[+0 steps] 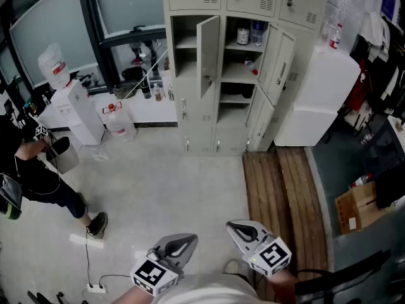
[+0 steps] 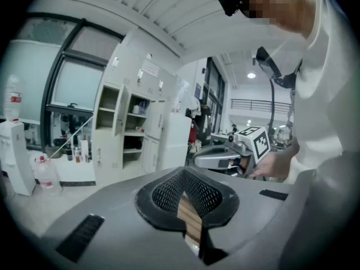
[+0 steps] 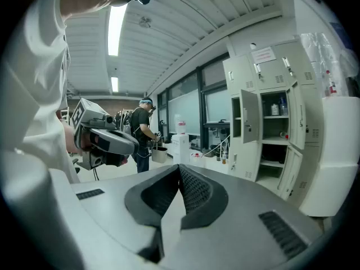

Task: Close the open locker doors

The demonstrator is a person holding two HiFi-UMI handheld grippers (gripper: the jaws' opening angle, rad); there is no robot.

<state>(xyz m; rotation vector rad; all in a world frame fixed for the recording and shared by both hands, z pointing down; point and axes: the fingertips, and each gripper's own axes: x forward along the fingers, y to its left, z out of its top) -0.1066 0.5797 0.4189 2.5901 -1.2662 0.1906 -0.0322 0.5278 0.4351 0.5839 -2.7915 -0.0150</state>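
Jaws on both tools are closed tight with nothing between them. Low in the head view, the left gripper (image 1: 185, 242) and the right gripper (image 1: 235, 228) are held side by side close to the person's body. Their tips point forward over the pale floor (image 1: 164, 182), well apart from the lockers (image 1: 190, 116). That cream locker bank stands against the far wall, straight ahead. Three of its doors hang open. The upper middle door (image 1: 207, 56) swings out to the left, the upper right door (image 1: 280, 65) swings out to the right, and below that the lower right door (image 1: 258, 118) also stands ajar. Inside the open upper compartment, two bottles (image 1: 249, 34) sit on the top shelf and a red-capped item (image 1: 252, 67) lies on the shelf beneath. A white cabinet (image 1: 319, 94) stands just beside the lockers on the right, with a strip of wooden planking (image 1: 285, 189) running along the floor in front of it. At the left, a water dispenser (image 1: 82, 109) stands near the window with a water jug (image 1: 118, 120) on the floor beside it. Another person (image 1: 38, 179) in dark clothes stands nearby with a grey container (image 1: 62, 154) at hand.
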